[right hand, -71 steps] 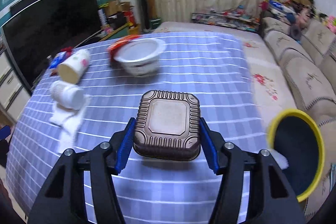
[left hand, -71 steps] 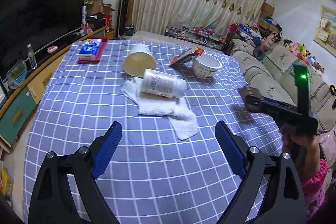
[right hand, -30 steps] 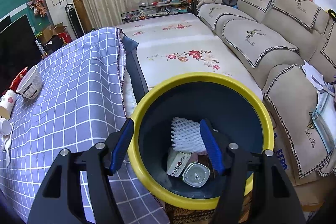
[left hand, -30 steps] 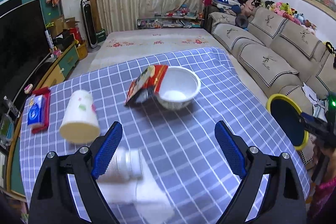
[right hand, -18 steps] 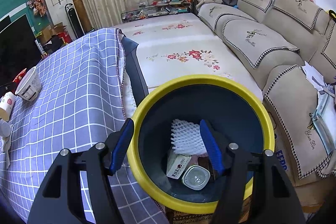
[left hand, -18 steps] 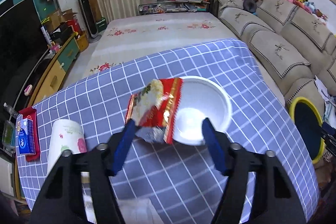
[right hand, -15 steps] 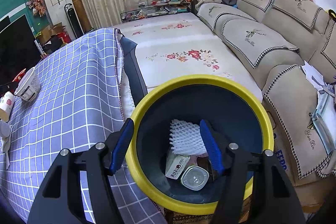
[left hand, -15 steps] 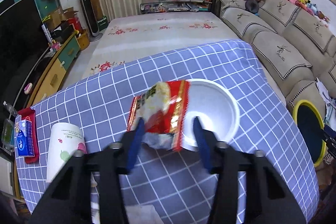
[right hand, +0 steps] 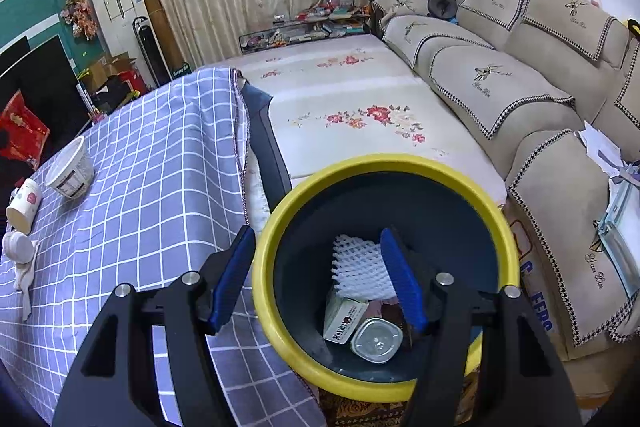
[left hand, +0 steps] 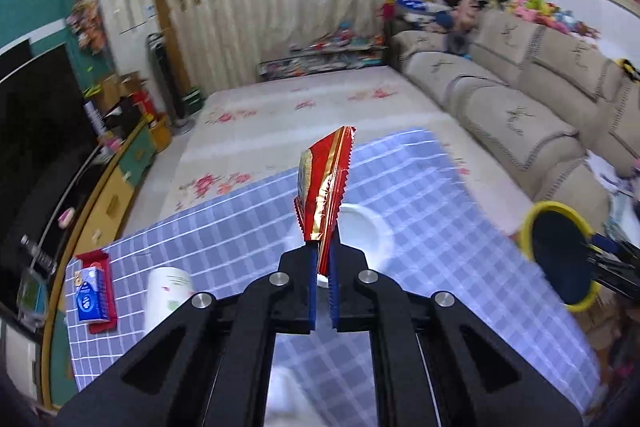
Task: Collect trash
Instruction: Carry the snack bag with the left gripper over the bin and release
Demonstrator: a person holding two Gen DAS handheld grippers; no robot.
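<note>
My left gripper is shut on a red and gold snack wrapper, which stands up from its pads above the blue checked table. Behind the wrapper a white bowl rests on the cloth, partly hidden. In the right wrist view the wrapper hangs at the far left above the bowl. My right gripper stays open over the yellow-rimmed bin, nothing between its fingers. The bin holds white foam netting, a small box and a foil lid.
A paper cup lies on its side at the table's left, with a blue tissue pack on a red tray beyond it. A white bottle on a cloth lies near the cup. The bin stands off the table's right edge by a beige sofa.
My left gripper closed on the snack wrapper beside the bowl and lifted it off the table. The right gripper has held still, open over the bin.
</note>
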